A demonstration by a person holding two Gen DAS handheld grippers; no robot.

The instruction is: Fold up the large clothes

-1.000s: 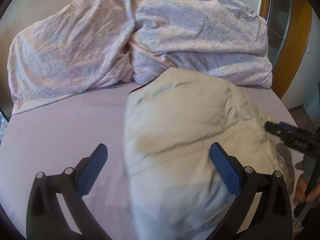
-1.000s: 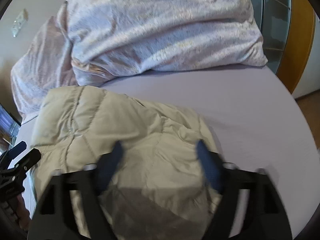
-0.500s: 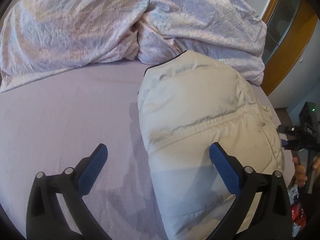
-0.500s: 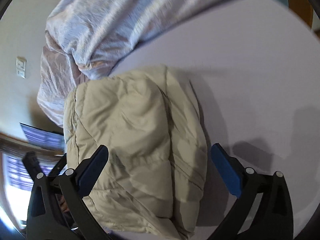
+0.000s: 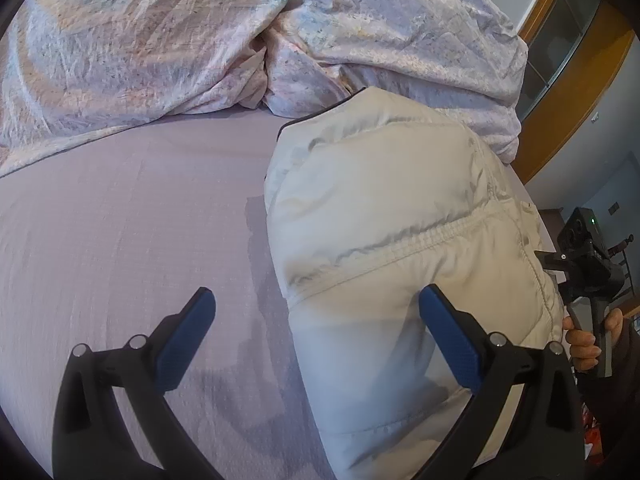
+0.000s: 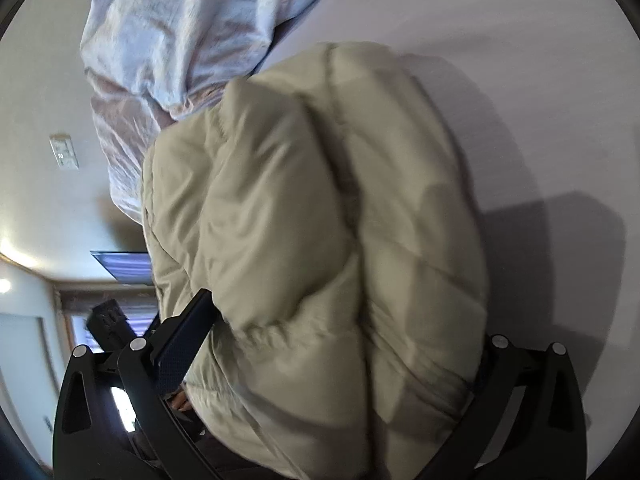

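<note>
The bed [image 5: 120, 220], under a pale lilac sheet, fills both views, and a crumpled quilt [image 5: 160, 40] is heaped along its far end. Against the quilt's near edge lies the jacket [image 5: 380, 220], a cream padded one already folded into a thick bundle. Its long axis runs from the quilt back toward the near edge of the bed, with the dark-trimmed collar end touching the quilt.

Seen from the jacket, the right gripper [image 6: 340, 340] is the closer one. Its jaws stand wide apart and straddle the bundle's near end, one finger on each flank. The jacket sits between them, but no clear clamping shows, so it looks unheld. This gripper is rolled well over on its side, so the room looks tipped in its view.

The left gripper [image 5: 316, 332] hangs over the jacket's left flank, pointing steeply down, jaws also wide apart and empty. One finger is above the bare sheet beside the jacket, the other over the bundle's near part.

The next move probably turns on the right gripper closing across the bundle's width.
</note>
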